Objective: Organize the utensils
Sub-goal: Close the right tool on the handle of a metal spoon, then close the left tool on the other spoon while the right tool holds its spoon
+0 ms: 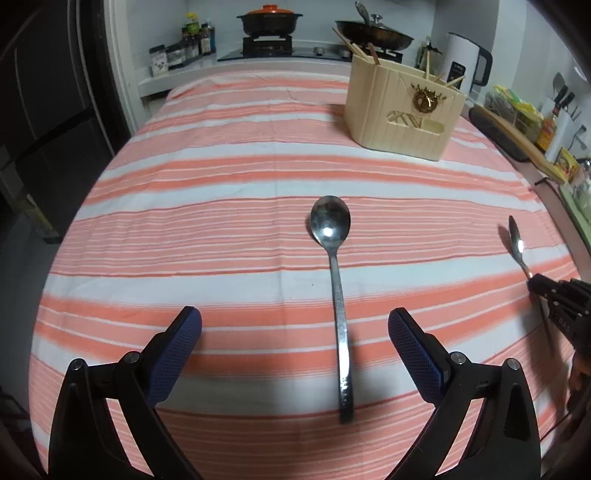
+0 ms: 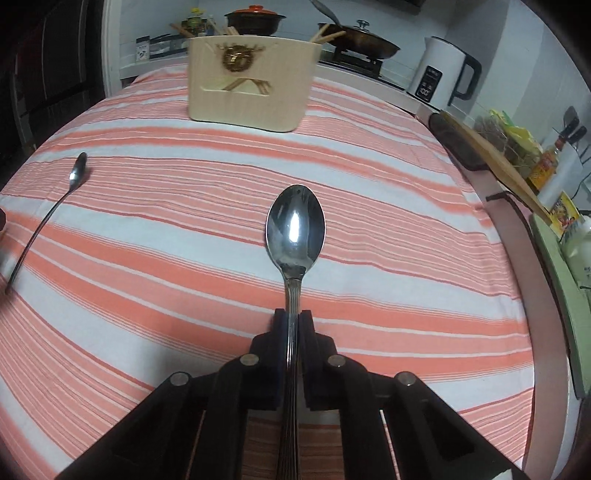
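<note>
A long steel spoon lies on the striped tablecloth, bowl pointing away. My left gripper is open, its blue pads on either side of the spoon's handle, slightly above it. My right gripper is shut on a ribbed-handled spoon, held above the cloth with its bowl forward. That gripper and spoon show at the right edge of the left wrist view. A beige utensil holder with chopsticks stands at the far side; it also shows in the right wrist view. The long spoon shows at left in the right wrist view.
A stove with a black pot and a wok stands behind the table. A white kettle and a wooden board with bottles and packets line the right counter. Spice jars sit at the back left.
</note>
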A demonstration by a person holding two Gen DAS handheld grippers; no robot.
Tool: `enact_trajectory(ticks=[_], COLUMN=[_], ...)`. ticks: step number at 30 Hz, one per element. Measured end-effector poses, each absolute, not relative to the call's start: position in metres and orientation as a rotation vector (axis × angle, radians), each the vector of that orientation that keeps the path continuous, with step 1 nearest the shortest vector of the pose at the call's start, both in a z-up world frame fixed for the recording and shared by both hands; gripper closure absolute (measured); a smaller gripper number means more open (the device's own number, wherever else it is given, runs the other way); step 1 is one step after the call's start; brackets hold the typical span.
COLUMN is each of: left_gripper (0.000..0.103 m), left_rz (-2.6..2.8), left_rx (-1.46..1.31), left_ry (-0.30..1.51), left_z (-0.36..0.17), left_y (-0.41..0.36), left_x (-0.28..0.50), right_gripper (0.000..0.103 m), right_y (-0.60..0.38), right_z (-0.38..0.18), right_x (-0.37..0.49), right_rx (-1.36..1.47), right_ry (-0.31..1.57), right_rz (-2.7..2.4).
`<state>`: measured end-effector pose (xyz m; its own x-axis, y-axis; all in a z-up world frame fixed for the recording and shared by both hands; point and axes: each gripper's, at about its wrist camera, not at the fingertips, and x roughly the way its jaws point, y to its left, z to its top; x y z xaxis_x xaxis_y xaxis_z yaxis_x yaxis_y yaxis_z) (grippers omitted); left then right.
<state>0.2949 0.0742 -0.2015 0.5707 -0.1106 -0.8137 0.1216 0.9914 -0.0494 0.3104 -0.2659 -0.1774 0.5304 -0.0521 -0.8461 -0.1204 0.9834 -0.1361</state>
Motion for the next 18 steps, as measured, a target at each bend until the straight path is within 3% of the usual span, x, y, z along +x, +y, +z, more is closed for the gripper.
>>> enact_trajectory(ticks=[2, 3, 4, 5, 18], left_gripper=[0.002, 0.002, 0.002, 0.002, 0.003], left_rz=[-0.161, -0.175, -0.188, -0.197, -0.151], left_rx=[0.004, -0.007, -0.020, -0.034, 0.042], left_ry=[0.961, 0.963, 0.968, 0.976, 1.034], left_z=[-0.204, -0.206, -0.207, -0.209, -0.236], left_y=[0.074, 0.074, 0.075, 0.077, 0.047], left_x=[0.302, 0.306, 0.310, 0.314, 0.363], right_gripper=[0.093, 0.082, 0.059, 0.044, 0.044], right_y=[-0.277, -0.279, -0.281, -0.282, -0.287], right_z=[-0.175, -0.173, -0.171, -0.169, -0.185], right_x=[0.311, 0.313, 0.313, 0.313, 0.340], right_rx=[-0.155, -0.141, -0.126, -0.116, -0.043], right_ry=[1.009, 0.999, 0.984, 0.969, 1.015], right_rz=[0.058, 0.069, 0.081, 0.086, 0.131])
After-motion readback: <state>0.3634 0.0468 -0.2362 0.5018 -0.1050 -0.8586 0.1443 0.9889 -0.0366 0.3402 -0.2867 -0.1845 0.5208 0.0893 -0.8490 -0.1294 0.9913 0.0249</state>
